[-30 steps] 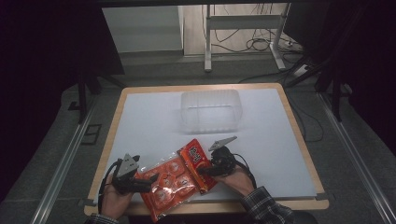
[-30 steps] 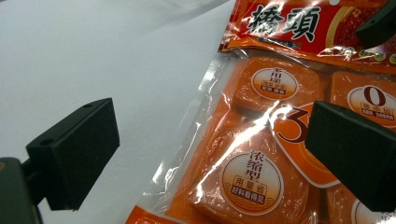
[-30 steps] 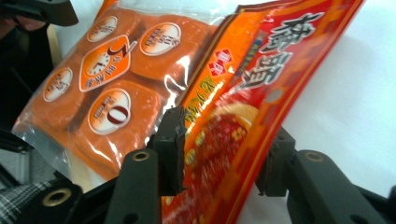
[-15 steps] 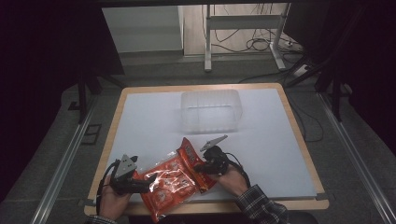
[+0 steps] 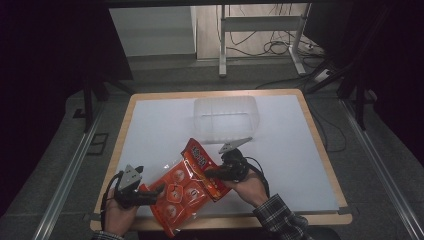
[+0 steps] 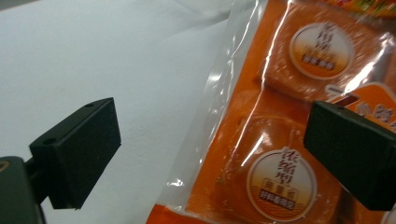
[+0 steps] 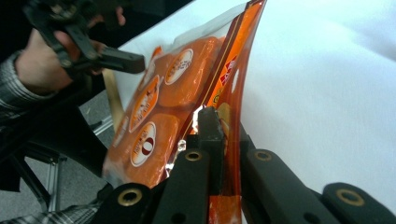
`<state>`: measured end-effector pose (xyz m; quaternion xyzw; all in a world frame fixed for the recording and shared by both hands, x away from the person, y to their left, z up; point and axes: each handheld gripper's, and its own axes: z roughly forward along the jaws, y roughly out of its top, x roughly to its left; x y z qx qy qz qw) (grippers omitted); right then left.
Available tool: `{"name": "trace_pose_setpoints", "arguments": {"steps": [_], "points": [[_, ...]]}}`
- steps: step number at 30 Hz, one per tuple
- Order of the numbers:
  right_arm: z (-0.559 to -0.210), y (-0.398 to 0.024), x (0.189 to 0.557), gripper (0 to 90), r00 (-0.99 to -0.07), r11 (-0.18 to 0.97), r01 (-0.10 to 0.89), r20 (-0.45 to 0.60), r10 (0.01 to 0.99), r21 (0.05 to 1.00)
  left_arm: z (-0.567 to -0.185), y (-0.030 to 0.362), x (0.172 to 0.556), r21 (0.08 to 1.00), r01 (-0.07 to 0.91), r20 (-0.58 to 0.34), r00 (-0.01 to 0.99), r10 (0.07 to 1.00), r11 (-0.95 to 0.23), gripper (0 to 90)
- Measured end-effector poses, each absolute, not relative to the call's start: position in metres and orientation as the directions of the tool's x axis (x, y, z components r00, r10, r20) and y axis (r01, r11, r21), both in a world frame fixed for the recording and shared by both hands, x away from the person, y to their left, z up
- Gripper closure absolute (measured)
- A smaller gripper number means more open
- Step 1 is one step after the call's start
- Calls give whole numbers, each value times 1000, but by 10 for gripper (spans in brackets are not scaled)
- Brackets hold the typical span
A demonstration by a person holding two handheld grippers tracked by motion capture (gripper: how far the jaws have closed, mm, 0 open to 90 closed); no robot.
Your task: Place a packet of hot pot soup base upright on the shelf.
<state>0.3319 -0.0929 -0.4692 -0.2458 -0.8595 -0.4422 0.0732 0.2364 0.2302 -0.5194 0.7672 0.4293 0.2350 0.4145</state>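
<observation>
The right gripper (image 7: 219, 135) pinched the orange bag's (image 5: 187, 192) edge to raise it off the table (image 5: 300, 150), while the left gripper (image 6: 210, 154) stood open astride its clear seam.

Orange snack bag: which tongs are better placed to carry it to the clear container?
Right. The right tongs are shut on the orange snack bag at its edge and hold that side raised. The left tongs stand open astride the bag's other edge without gripping. The clear container sits beyond, nearer the right hand.
</observation>
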Motion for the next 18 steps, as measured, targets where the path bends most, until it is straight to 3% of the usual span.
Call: {"name": "trace_pose_setpoints", "arguments": {"steps": [18], "points": [[-415, -106, 337, 891, -854, 446, 515, 394, 340, 732, -521, 233, 238, 836, 466, 1, 526, 850, -289, 36]]}}
